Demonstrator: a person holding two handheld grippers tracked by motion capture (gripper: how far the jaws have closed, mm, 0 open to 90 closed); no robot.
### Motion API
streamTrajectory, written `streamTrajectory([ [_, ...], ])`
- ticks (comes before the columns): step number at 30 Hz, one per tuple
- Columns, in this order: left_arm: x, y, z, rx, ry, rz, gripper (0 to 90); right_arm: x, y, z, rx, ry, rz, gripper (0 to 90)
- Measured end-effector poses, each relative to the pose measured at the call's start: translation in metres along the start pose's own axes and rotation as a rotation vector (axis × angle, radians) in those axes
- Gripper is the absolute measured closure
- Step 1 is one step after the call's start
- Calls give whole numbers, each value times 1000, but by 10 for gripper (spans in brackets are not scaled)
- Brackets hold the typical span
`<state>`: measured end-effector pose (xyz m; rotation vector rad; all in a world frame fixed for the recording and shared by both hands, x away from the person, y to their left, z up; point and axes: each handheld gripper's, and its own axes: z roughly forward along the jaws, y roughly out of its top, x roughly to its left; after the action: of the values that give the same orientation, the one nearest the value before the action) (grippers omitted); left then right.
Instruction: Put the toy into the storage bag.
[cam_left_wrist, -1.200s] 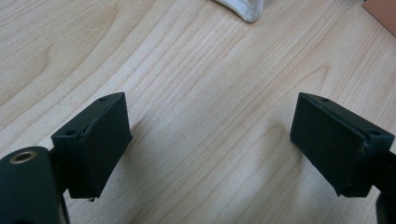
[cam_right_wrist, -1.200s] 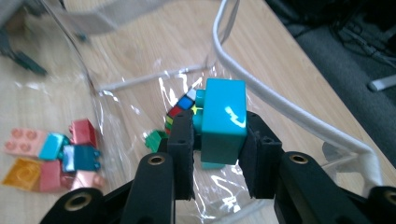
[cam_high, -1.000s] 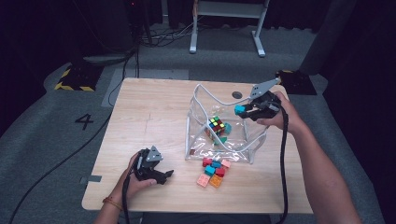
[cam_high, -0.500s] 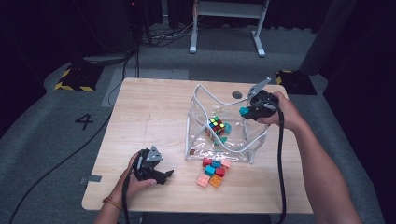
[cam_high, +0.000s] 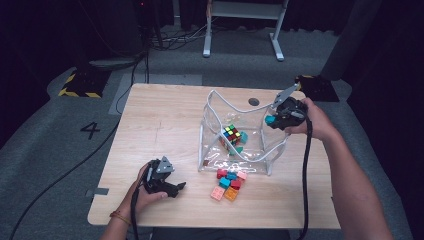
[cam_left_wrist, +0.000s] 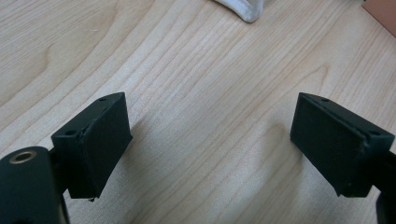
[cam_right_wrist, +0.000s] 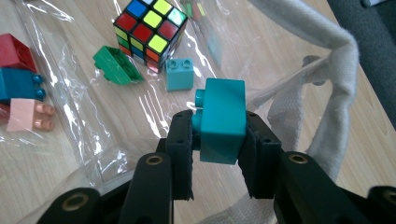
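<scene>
Teal plastic block, pinched at its two flat sides between the black pads of the right gripper, studs turned out to one side. Claw narrowed onto it, pads pressing on both faces, so a firm hold and no sign of tilt or slip. Hangs in the air above the far right rim of the clear bag, just over the white webbing strap that edges the mouth. Probably carried there to be dropped in: gripped by the plain sides so that opening the jaws lets it fall straight down.

Below, inside the bag and seen through its glossy film: a colour cube, a green block lying against its lower corner, and a small paler teal block just beside both. Looks like packing under way, with those three already stowed.

Outside the bag, close to its near wall, a loose cluster of red, blue, pink and orange blocks on the wooden table. Likely next in line, kept near the bag for short trips.

Further out, at the near left of the table and well apart from the bag, the left gripper. Jaws spread wide with nothing between them, only bare wood grain beneath. Seemingly parked low and out of the way, leaving the bag's mouth free for the loaded hand. Main risk by this reading: the floppy rim or strap catching the block on release.
</scene>
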<state>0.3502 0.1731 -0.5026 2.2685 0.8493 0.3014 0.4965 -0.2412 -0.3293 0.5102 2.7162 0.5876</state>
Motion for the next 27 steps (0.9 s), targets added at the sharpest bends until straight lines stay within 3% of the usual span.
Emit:
streamTrajectory([
  [8,0,0,0,-1,-1,1,122,1,-4,-5,-49,10,3,612],
  [15,0,0,0,-1,-1,1,122,8,-7,-21,-162,4,17,522],
  [16,0,0,0,-2,1,0,122,11,-8,-26,-186,5,45,504],
  [18,0,0,0,-3,1,-1,122,14,-12,-32,-250,1,52,472],
  [24,0,0,0,0,-2,1,122,24,-25,-45,-340,-46,91,348],
  [27,0,0,0,0,-4,0,123,29,-33,-53,-385,-76,152,304],
])
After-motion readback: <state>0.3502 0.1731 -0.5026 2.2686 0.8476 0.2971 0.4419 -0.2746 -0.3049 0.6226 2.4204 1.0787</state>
